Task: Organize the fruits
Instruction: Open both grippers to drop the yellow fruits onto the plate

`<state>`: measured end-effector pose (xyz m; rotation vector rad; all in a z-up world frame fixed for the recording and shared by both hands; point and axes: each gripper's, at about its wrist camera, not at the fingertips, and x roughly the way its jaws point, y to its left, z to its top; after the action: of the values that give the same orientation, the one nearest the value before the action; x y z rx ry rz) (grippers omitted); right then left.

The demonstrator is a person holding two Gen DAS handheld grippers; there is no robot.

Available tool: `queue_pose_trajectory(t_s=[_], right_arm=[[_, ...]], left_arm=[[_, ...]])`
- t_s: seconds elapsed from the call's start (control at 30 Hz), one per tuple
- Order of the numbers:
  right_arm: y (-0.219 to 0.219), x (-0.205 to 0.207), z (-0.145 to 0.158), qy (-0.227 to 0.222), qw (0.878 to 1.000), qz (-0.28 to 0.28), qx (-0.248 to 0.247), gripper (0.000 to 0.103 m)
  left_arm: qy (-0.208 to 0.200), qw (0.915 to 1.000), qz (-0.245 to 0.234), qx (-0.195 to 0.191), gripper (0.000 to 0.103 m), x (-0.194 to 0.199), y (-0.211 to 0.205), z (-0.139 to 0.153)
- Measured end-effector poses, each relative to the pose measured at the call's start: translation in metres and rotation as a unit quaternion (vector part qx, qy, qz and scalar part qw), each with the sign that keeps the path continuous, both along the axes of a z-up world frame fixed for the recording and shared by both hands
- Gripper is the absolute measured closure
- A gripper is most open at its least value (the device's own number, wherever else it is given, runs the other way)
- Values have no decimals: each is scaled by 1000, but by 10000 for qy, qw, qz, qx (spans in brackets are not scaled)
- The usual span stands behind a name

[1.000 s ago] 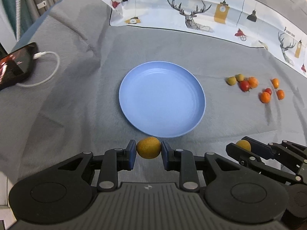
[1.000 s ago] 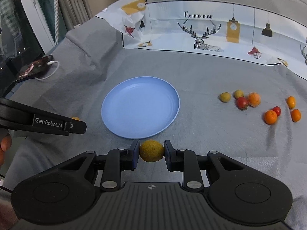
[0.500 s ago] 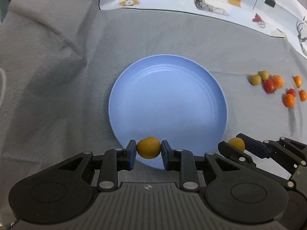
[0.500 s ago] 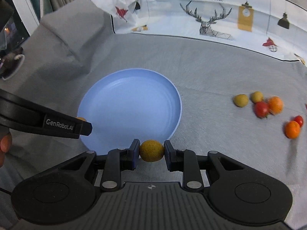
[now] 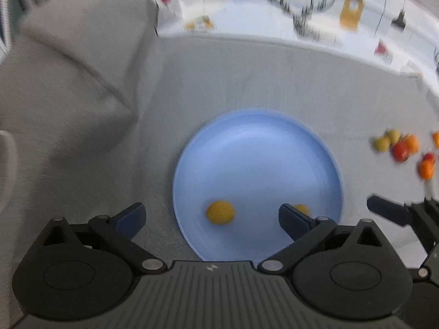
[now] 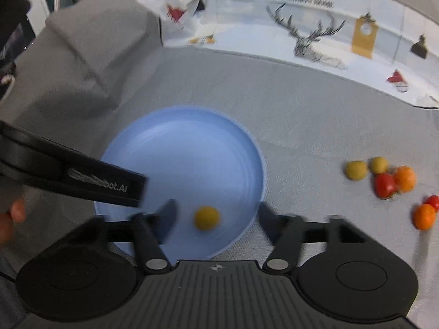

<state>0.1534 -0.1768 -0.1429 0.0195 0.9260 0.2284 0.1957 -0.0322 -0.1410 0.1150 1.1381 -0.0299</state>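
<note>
A blue plate (image 5: 258,164) (image 6: 181,159) lies on the grey cloth. My left gripper (image 5: 211,215) hangs over its near rim, jaws opening wide. A yellow fruit (image 5: 220,213) rests free on the plate between them, touching neither pad. A second yellow fruit (image 5: 301,208) peeks from behind the right finger. My right gripper (image 6: 216,218) is over the plate's near right side, jaws opening, and that yellow fruit (image 6: 207,218) lies loose between them. One finger (image 6: 109,183) of the left gripper crosses the right wrist view.
Several small yellow, red and orange fruits (image 5: 397,145) (image 6: 384,175) lie loose on the cloth right of the plate. A raised fold of grey cloth (image 6: 90,63) stands at the back left. A white printed sheet (image 6: 315,35) lines the back. A person's fingers (image 6: 13,213) show at the left edge.
Both grippers moved forward over the plate, then opened and let go of their yellow fruits. Both fruits now lie on the plate.
</note>
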Motion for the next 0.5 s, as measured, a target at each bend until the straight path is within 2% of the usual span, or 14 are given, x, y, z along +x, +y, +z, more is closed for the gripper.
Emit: queue_pose_trajectory(t_s=[0.13,0.4,0.5], right_arm=[[-11,-24,19,6,10000,-66,43,13],[-31,-99,50,356,9964,-574,507,4],[-34,-130,62,326,9943,-755,675,3]], left_arm=[[7,10000,-45,66,0,-24,2,20],[71,9990,292,335,0,-114,16,49],[84,9985,393,378,0,-147,22,53]])
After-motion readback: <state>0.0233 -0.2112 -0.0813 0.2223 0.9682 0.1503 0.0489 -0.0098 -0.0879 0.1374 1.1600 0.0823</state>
